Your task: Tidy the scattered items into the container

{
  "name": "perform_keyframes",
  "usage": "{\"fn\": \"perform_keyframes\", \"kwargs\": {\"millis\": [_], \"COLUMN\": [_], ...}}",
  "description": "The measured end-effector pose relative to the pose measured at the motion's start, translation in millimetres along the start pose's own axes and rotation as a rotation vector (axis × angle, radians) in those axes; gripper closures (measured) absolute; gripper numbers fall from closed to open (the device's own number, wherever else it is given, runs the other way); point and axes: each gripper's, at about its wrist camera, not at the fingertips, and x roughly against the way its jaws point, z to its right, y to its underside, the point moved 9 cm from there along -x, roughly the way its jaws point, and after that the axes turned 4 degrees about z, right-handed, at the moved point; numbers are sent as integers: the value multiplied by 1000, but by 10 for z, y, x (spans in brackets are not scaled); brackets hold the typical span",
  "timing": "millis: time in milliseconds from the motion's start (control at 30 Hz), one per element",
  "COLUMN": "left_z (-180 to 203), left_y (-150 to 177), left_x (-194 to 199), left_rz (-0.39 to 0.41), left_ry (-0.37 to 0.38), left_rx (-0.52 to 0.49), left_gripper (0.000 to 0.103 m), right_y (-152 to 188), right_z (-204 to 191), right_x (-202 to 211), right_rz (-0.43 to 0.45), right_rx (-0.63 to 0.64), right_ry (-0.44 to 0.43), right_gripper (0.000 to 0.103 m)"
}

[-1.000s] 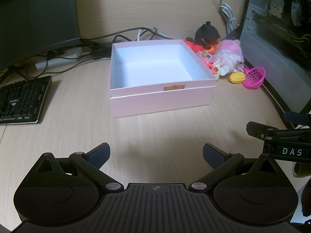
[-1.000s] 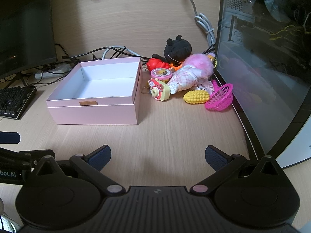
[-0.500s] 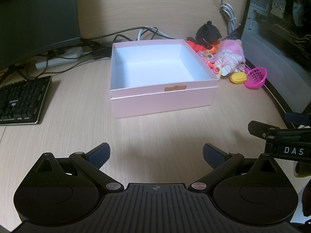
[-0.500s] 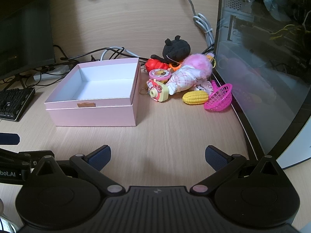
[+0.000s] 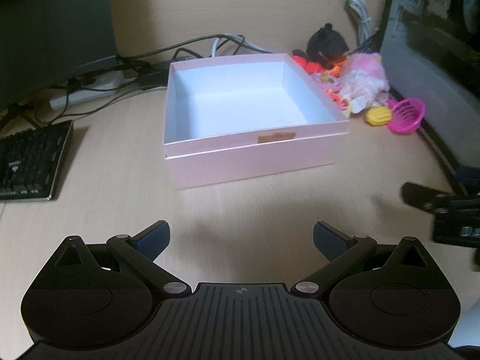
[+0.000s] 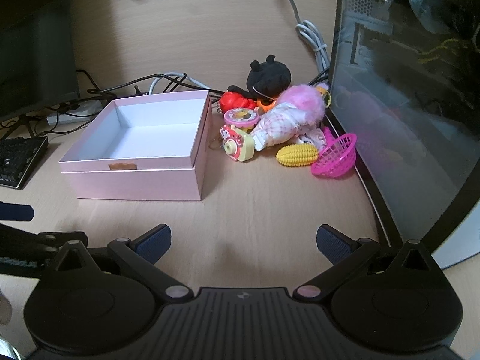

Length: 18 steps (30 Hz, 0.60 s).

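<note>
From the left wrist, the pink box (image 5: 255,153) sits empty on the desk ahead, toys heaped against its far right side; the left gripper (image 5: 240,238) hangs spread wide, holding and touching nothing. From the right wrist, the toy camera (image 6: 238,145), corn (image 6: 297,155) and pink basket (image 6: 336,157) crowd together beside the computer case (image 6: 405,105), so a reach could well nudge neighbours or snag the doll (image 6: 288,120); the right gripper (image 6: 244,240) gapes fully, empty, well short of them

Open pink box (image 6: 141,180), white inside, frame centre-left; toys (image 6: 270,126) heaped just right of it, centre frame.
</note>
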Motion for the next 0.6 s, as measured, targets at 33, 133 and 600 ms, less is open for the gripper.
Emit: {"fn": "perform_keyframes", "kwargs": {"millis": [33, 133, 600], "left_z": [1, 17, -30], "left_y": [-11, -38, -303], "left_x": [-37, -154, -547], "left_rz": [0, -8, 25], "left_ry": [-9, -24, -131], "left_rx": [-13, -44, -179], "left_gripper": [0, 0, 0], "right_y": [-7, -27, -159], "right_z": [12, 50, 281], "right_x": [-19, -89, -718], "right_rz": [-1, -6, -31], "right_rx": [0, 1, -9], "right_ry": [0, 2, 33], "right_gripper": [0, 0, 0]}}
